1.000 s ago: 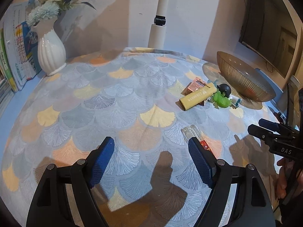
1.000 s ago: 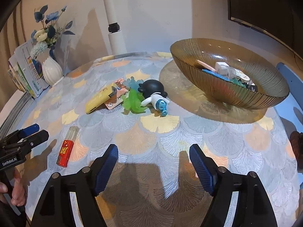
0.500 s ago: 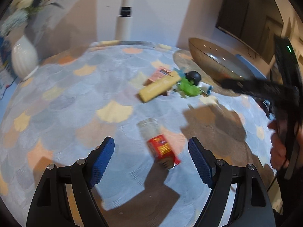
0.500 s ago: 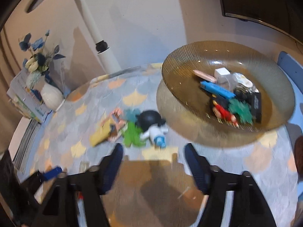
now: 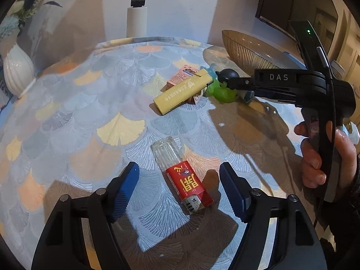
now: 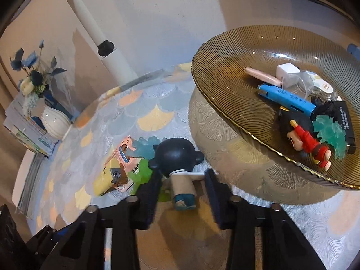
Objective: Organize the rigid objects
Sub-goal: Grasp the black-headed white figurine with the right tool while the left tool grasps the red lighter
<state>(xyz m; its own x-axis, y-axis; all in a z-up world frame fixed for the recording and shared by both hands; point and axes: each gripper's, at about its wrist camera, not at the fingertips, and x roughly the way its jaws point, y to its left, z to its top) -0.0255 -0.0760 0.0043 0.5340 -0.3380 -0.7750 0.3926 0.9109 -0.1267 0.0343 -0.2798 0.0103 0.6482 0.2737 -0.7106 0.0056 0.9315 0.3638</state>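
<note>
A red lighter with a clear end (image 5: pixel 181 176) lies on the patterned tablecloth between the open fingers of my left gripper (image 5: pixel 178 185). My right gripper (image 6: pixel 183 178) is open around a black-headed toy figure (image 6: pixel 176 157) lying on the cloth; it also shows in the left wrist view (image 5: pixel 229 83). Beside the figure lie a green toy (image 6: pixel 141 173), a yellow lighter (image 5: pixel 183 92) and a pink card (image 6: pixel 123 149). The amber glass bowl (image 6: pixel 225 72) holds several small objects.
A white vase with flowers (image 5: pixel 16 69) stands at the far left, next to stacked books (image 6: pixel 24 130). A white pole (image 5: pixel 137 11) rises behind the table. A dark screen (image 5: pixel 290 2) hangs on the right wall.
My left gripper has swung right and forward so the red lighter lies between its fingers. My right gripper has moved forward and down to straddle the black-headed figure.
</note>
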